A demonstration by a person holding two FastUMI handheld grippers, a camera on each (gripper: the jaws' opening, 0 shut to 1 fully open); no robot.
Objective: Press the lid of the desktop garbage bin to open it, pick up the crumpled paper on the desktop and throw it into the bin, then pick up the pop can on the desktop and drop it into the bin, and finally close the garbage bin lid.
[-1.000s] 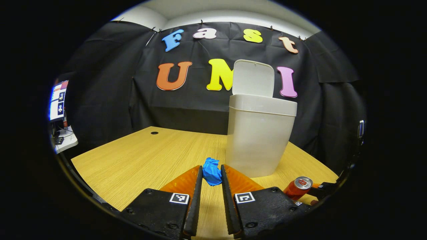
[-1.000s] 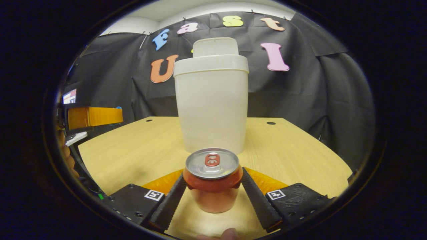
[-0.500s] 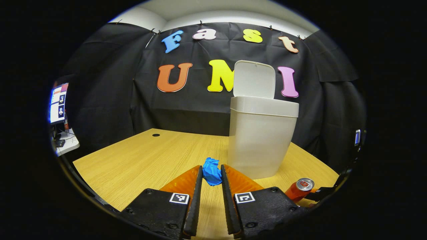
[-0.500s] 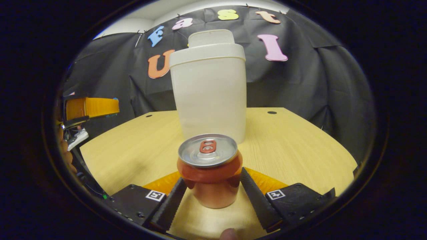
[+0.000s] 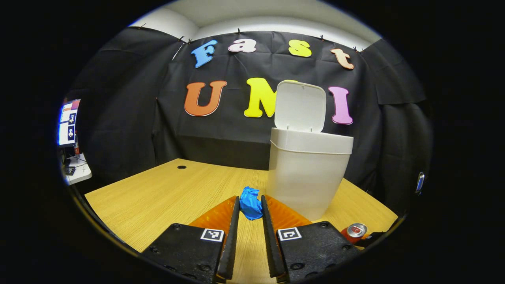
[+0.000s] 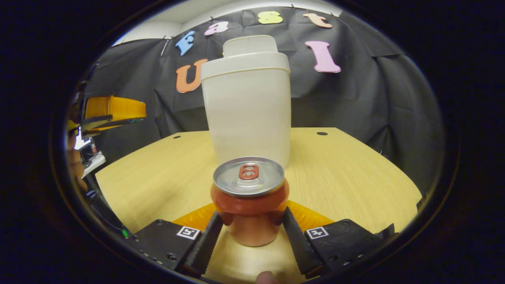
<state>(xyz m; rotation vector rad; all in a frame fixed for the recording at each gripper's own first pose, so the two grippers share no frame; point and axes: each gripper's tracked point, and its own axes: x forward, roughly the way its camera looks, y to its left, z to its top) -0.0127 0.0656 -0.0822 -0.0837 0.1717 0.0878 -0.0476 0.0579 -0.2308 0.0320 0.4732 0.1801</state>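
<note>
My left gripper (image 5: pixel 250 198) is shut on the blue crumpled paper (image 5: pixel 251 207) and holds it above the wooden table (image 5: pixel 158 197), left of the white bin (image 5: pixel 307 177). The bin's lid (image 5: pixel 300 106) stands open. In the right gripper view the red pop can (image 6: pixel 249 201) stands upright on the table in front of the bin (image 6: pixel 247 114). My right gripper (image 6: pixel 251 215) has both fingers against the can's sides. The can (image 5: pixel 355 230) also shows low at the right of the left gripper view. The left gripper (image 6: pixel 112 114) hangs raised at the left.
A monitor (image 5: pixel 68 122) and a small side desk sit beyond the table's left edge. The tabletop has cable holes (image 5: pixel 182 167) (image 6: pixel 321 133) near the back. A hand (image 6: pixel 75 165) shows at the left edge. Black cloth walls close in the back and sides.
My left gripper has risen with the paper, so bin and can sit lower in its view. The right gripper's fingers have closed in onto the can.
</note>
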